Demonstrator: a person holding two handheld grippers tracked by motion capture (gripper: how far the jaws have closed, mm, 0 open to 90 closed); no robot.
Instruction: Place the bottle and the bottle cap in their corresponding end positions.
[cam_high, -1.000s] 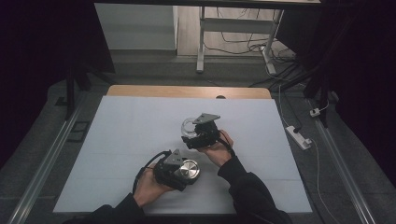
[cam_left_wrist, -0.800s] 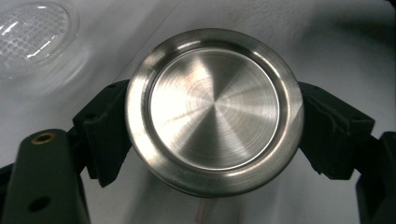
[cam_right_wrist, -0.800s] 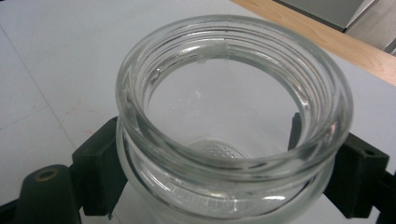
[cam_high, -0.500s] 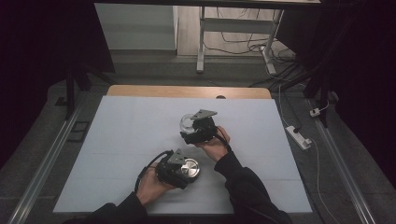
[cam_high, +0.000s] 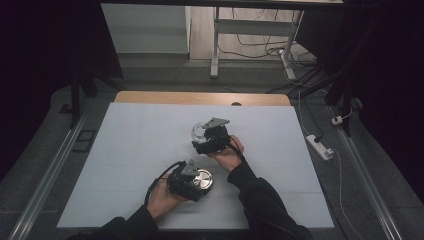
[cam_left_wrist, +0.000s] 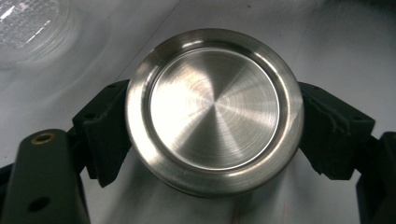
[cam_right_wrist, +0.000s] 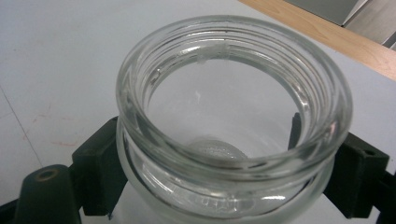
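The left gripper (cam_high: 192, 181), at about 7 o'clock on the white table (cam_high: 125, 150), clamps the steel lid (cam_left_wrist: 214, 111) by its rim: stiff, light, slick. At the table's centre, the right gripper (cam_high: 206, 140) squeezes the glass jar (cam_right_wrist: 231, 121) below its threaded neck: heavier, brittle, slippery. Since the earlier frames, both have barely shifted.

Dim room, grey floor (cam_high: 150, 70), cables (cam_high: 260, 42), white power strip (cam_high: 318, 146).

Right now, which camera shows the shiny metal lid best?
The left gripper view: the metal lid appears large and sharp, gripped between black jaws. The high view shows it small. The right gripper view shows a glass jar instead.
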